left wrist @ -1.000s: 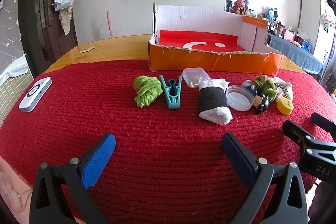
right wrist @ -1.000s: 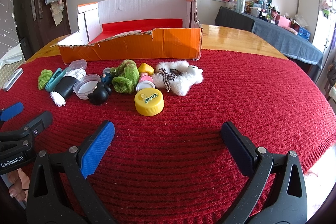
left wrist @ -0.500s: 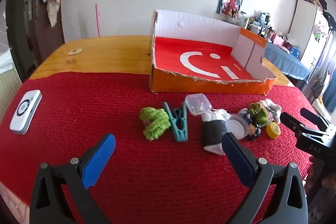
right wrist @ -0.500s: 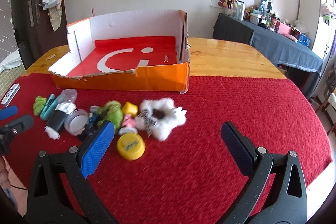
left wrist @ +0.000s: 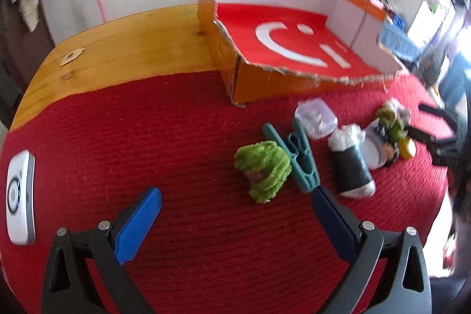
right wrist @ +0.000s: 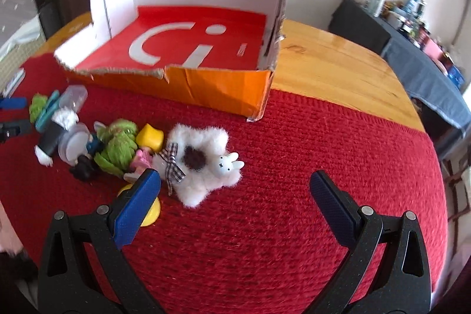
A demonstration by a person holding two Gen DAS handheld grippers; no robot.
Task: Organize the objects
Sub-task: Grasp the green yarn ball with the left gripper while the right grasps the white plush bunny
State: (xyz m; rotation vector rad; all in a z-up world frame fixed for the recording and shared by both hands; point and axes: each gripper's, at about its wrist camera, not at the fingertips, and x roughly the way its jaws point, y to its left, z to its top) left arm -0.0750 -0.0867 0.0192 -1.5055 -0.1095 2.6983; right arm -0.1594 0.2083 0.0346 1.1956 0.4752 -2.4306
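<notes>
Yellow cap (right wrist: 148, 212) half hidden behind right gripper (right wrist: 235, 190); both grippers, left gripper (left wrist: 235, 206) included, spread wide, empty.

Left tool (left wrist: 235, 214) fills the lower frame, blue pads spread wide, holding nothing. Right tool (right wrist: 234, 196) likewise sits low in frame, spread and unladen.

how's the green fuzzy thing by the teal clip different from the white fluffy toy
The green fuzzy thing is a bunched, plain lump touching the teal clip; the white fluffy toy lies spread flat, looks bigger, and carries a checked bow, a dark patch and a small rabbit face. Both are soft and lie on the red cloth, outside the box.
</notes>
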